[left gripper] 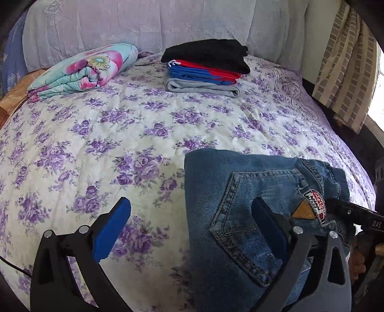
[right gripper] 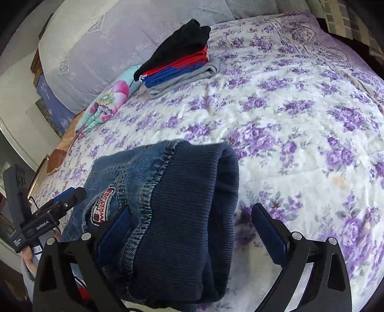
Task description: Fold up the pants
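Folded blue jeans [left gripper: 261, 199] with a back pocket and a sewn patch lie on the flowered bedspread [left gripper: 134, 134] near its front edge. My left gripper [left gripper: 192, 213] is open; its right finger [left gripper: 271, 223] hovers over the jeans, its left finger over the bedspread. In the right wrist view the jeans [right gripper: 172, 216] show their dark ribbed waistband, bunched up between the open fingers of my right gripper [right gripper: 189, 223]. The left gripper shows in that view at the left [right gripper: 60, 201]. The right gripper's tip [left gripper: 345, 208] reaches over the jeans' patch.
A stack of folded clothes [left gripper: 206, 67], black on top, then red-blue and grey, sits at the back of the bed. A folded floral blanket [left gripper: 81, 72] lies at the back left. A lavender-covered headboard [left gripper: 153, 21] stands behind. A curtain [left gripper: 345, 72] hangs at the right.
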